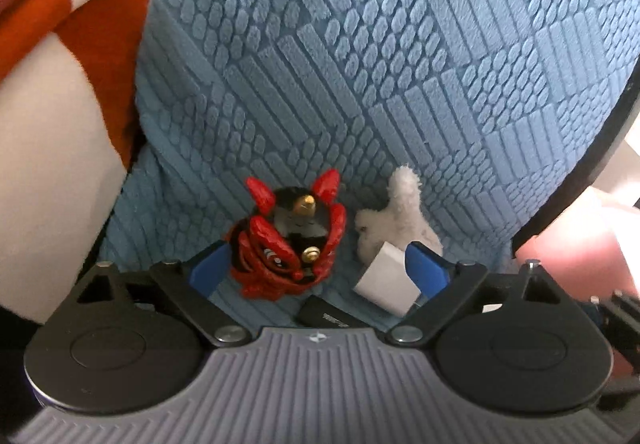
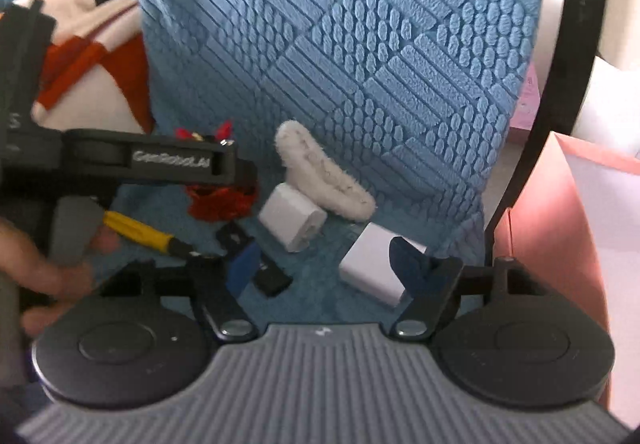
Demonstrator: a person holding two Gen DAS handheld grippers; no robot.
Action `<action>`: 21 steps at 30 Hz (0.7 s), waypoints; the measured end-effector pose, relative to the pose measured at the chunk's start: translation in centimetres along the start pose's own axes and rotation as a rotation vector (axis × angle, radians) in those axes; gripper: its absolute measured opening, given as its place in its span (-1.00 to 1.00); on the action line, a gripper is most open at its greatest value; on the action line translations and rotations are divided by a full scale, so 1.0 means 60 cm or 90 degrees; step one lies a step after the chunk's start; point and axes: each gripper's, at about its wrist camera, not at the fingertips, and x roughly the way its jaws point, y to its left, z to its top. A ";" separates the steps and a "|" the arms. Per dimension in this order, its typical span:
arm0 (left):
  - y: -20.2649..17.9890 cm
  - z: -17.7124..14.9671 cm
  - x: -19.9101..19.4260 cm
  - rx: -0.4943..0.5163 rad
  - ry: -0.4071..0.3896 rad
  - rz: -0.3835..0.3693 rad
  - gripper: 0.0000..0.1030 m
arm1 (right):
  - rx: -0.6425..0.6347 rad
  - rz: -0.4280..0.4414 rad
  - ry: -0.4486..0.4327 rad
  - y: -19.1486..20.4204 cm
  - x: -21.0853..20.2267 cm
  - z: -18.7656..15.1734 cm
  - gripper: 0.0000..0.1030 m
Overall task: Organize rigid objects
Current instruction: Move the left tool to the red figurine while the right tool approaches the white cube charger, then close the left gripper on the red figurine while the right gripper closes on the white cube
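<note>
As small items lie heaped on the blue cover (image 1: 360, 64) | left gripper (image 1: 320, 264) fingers apart around red figurine (image 1: 288, 240) (unpinched) | right gripper (image 2: 328, 264) spread beside white charger (image 2: 372, 268), ready to sort.

White charger (image 2: 374, 270) lies between open right gripper (image 2: 326, 264) fingers

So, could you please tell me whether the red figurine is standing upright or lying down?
Lying down: the red figurine rests on its back on the blue textured cushion, face and horns towards the camera.
</note>
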 end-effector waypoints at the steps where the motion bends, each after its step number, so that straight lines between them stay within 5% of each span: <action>1: 0.001 0.001 0.003 0.002 0.000 0.004 0.85 | -0.002 -0.009 0.003 -0.003 0.009 0.001 0.42; 4: 0.004 0.004 0.013 0.005 0.003 0.012 0.84 | -0.011 -0.036 -0.003 -0.015 0.031 0.007 0.45; 7: 0.008 0.009 0.024 0.011 0.010 0.008 0.57 | 0.006 -0.011 0.026 -0.035 0.051 0.016 0.68; 15: 0.009 0.019 0.056 0.027 0.030 0.033 0.26 | 0.009 -0.044 0.096 -0.066 0.098 0.012 0.68; 21: 0.020 0.023 0.072 0.017 0.022 0.031 0.25 | 0.035 -0.032 0.128 -0.073 0.127 0.015 0.64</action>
